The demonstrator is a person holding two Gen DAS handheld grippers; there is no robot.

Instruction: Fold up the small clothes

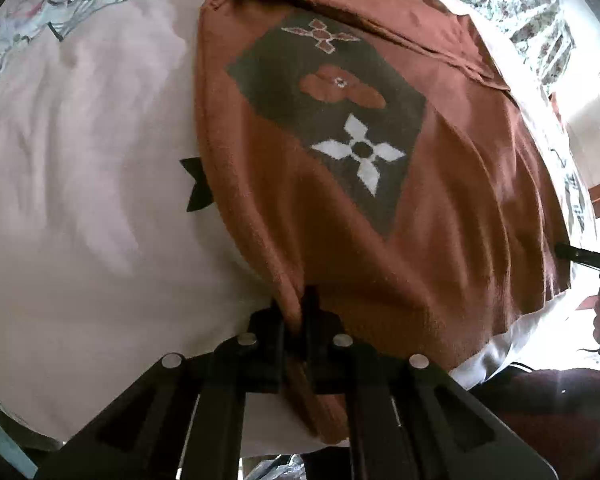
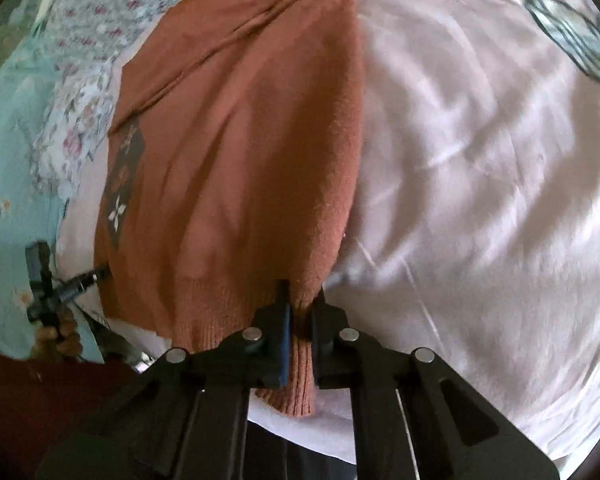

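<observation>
A rust-orange knit sweater (image 1: 440, 208) lies spread on a pale pink bed sheet (image 1: 80, 200), with a dark patch of flower motifs on its front. My left gripper (image 1: 294, 304) is shut on the sweater's near hem corner, fabric bunched between its black fingers. In the right wrist view the same sweater (image 2: 240, 160) runs away from me, and my right gripper (image 2: 302, 292) is shut on the ribbed hem at the other near corner. The left gripper (image 2: 96, 276) shows at the sweater's left edge there, held by a hand (image 2: 58, 336).
The pink sheet (image 2: 480, 180) spreads wide beside the sweater. A floral patterned cloth (image 2: 88, 72) lies past the sweater's far side, and a plaid-and-floral print (image 1: 80, 4) sits at the far left corner. A dark red sleeve (image 2: 32, 400) crosses the near edge.
</observation>
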